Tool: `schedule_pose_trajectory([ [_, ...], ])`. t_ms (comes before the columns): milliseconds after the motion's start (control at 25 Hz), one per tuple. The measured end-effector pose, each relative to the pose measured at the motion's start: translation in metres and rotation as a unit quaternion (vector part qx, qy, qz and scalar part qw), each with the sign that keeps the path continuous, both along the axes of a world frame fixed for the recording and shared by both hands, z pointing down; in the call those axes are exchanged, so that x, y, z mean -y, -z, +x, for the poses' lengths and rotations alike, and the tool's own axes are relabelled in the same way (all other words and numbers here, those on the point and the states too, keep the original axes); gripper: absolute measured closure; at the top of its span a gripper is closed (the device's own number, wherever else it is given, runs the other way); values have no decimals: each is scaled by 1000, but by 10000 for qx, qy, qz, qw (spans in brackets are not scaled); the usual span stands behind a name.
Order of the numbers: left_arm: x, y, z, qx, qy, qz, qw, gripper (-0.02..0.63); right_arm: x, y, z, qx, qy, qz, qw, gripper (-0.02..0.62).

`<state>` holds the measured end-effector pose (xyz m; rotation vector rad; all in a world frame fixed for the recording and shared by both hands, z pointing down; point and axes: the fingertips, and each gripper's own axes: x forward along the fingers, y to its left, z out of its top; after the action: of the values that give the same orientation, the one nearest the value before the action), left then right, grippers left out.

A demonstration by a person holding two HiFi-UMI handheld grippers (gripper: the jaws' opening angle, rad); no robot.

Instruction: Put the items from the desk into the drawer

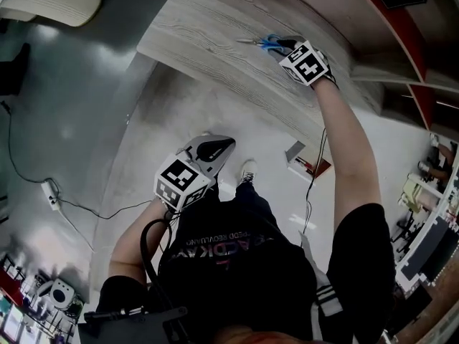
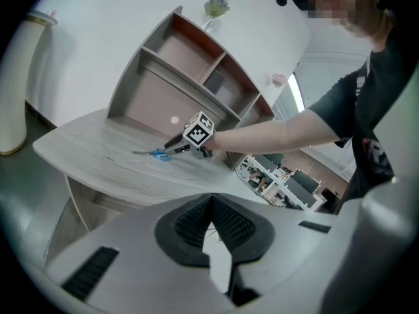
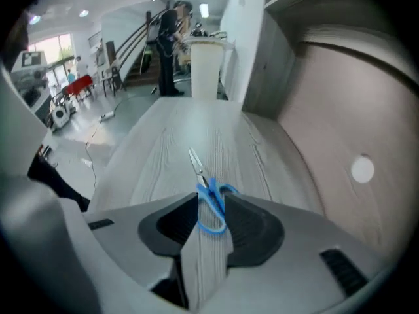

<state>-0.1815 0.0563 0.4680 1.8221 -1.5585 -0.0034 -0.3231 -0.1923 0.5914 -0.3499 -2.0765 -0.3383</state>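
Blue-handled scissors lie flat on the grey wood-grain desk, blades pointing away from my right gripper. My right gripper tilts down over them and stands open. The blue handle loops lie between its pads on the desk top, and the steel blades stick out ahead. My left gripper hangs low in front of the desk over the floor. It is shut with nothing in it, well apart from the scissors.
A shelf unit with open compartments stands along the desk's back. A tall cream bin stands past the desk's end. A power strip with cable and a small white and red box lie on the floor.
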Motion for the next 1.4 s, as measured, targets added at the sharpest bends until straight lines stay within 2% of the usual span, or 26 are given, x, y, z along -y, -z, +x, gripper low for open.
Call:
schedule_pose_trajectory([
  [160,13,-2,-14,148,-66,36,9999,595,13,-16,-3,-661,707,421,9944,468],
  [600,49,5,-53,434,-33,195,9989,595,7,-34,-3,-1447,1735,467,9730,466],
  [840,68,9,-63,509,10,283,9983,595,8,-36,-2,-1850,1882,330,9640,463],
  [1120,72,7,-63,455,14,297,9985,595,4,-37,0,-1988,1944,652,9584,486],
  [1240,72,9,-63,443,-15,302,9986,595,2,-33,-3,-1813,1853,735,9630,494],
  [1400,72,11,-61,471,-85,321,9983,595,3,-29,-6,-1323,1324,738,9796,497],
])
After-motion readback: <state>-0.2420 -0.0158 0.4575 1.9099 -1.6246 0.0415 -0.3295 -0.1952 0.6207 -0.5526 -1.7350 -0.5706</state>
